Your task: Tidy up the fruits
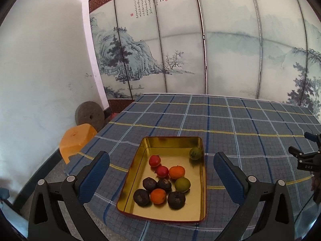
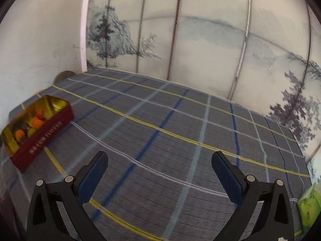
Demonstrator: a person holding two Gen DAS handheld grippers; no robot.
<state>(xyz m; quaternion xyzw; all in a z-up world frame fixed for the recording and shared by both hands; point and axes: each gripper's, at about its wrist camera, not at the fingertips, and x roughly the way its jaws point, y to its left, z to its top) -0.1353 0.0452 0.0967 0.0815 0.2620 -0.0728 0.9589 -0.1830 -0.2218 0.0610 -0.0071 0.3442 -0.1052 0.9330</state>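
Low in the centre of the left wrist view, the gold tray sits on the plaid counter, its long axis running away from the camera. It holds small round fruits, likely light, smooth and prone to roll; each wants a pinch across its middle. Both the left hand-held gripper and right hand-held gripper are spread, holding nothing.

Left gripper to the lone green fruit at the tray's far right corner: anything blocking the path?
Partly. The left gripper is open over the near half of the gold tray. The cluster of fruit lies between it and the lone green fruit, so a low approach would hit it. From above, nothing visible covers that fruit, though it sits against the tray wall.
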